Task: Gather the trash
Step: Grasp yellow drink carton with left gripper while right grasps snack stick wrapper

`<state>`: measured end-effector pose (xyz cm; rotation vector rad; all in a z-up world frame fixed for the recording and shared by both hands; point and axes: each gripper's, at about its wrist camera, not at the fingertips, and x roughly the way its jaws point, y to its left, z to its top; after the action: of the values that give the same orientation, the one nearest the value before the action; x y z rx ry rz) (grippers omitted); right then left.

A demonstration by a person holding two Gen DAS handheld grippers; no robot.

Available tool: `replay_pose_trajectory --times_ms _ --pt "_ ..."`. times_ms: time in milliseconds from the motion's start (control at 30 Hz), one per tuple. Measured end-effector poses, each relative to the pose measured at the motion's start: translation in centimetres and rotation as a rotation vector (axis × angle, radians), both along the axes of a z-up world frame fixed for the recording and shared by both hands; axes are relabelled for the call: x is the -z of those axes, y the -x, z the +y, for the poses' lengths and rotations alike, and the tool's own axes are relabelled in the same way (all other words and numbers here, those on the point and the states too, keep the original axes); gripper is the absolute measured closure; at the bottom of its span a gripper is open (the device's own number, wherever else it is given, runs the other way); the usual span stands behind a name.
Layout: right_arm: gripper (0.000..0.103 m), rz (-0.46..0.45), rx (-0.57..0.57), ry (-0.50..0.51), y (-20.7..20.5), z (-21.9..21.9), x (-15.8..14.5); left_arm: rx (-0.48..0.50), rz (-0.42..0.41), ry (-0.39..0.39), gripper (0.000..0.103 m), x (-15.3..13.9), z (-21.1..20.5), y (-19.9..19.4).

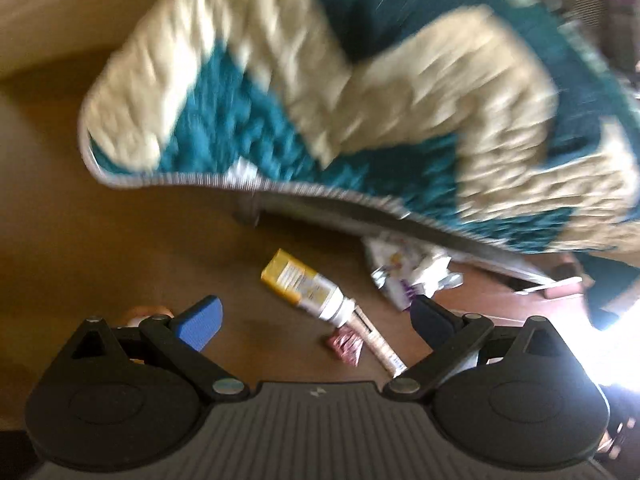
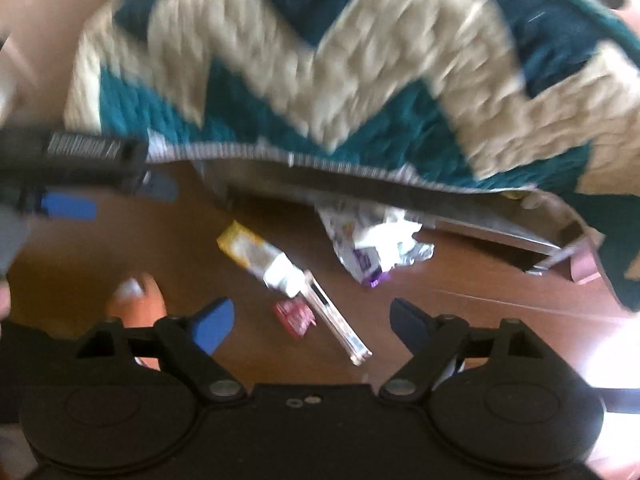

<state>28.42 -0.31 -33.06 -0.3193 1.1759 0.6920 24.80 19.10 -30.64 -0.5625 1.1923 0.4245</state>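
- Left gripper: jaws spread, empty, above the floor.
- Right gripper: jaws spread, empty.
- Trash lies on the floor beside the rug: bottle, wrapper, red packet.

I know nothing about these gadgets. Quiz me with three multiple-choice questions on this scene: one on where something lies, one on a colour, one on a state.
1. Where does the crumpled wrapper lie?
A. on top of the rug
B. on the wooden floor by the rug's edge
C. between the right gripper's fingers

2. What colours is the rug?
A. red and black
B. plain grey
C. teal and cream

3. How do the right gripper's jaws stand?
A. wide apart, holding nothing
B. clamped on the small red packet
C. shut tight and empty

Answers: 1 B, bare floor shows around it; 2 C, teal with cream zigzag bands; 3 A, blue pads far apart, litter beyond them.
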Motion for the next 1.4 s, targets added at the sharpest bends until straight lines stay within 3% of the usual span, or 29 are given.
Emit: replay_pose_trajectory --times_ms 167,467,633,733,933,1100,1200,1267,1333,1400 --pt "0.023 0.042 -0.090 0.107 -0.6 1.5 6.4 -0.085 0.112 0.052 0.002 6.6 1.2 -1.9" --pt "0.031 0.081 -0.272 0.237 -0.6 2.8 16.1 -0.270 0.205 0.178 0.002 16.3 4.0 -4.2" --pt "0.045 0.086 -0.317 0.276 -1.0 3.4 19.8 -0.265 0.246 0.185 0.002 20.0 4.1 -5.5" --pt "0.045 0.080 -0.344 0.288 -1.3 4.0 21.6 -0.246 0.260 0.186 0.002 21.6 3.7 -5.9" --pt "0.046 0.053 -0.385 0.280 -1.3 5.0 23.6 -0.215 0.271 0.185 0.003 23.8 3.4 -6.8" --pt "0.054 0.040 -0.382 0.282 -1.6 5.5 24.6 -0.199 0.276 0.179 0.003 24.7 3.1 -7.1" --pt "0.058 0.035 -0.381 0.255 -1.7 5.7 24.5 -0.184 0.282 0.183 0.013 25.3 3.0 -7.2" --pt "0.067 0.056 -0.379 0.238 -1.8 6.0 24.4 -0.184 0.285 0.196 0.025 25.6 3.0 -7.3" --pt "0.079 0.051 -0.372 0.232 -1.7 6.0 24.3 -0.187 0.292 0.202 0.030 26.0 2.9 -7.3" --pt "0.081 0.044 -0.375 0.241 -1.6 6.2 24.2 -0.191 0.293 0.209 0.032 26.0 3.0 -7.2"
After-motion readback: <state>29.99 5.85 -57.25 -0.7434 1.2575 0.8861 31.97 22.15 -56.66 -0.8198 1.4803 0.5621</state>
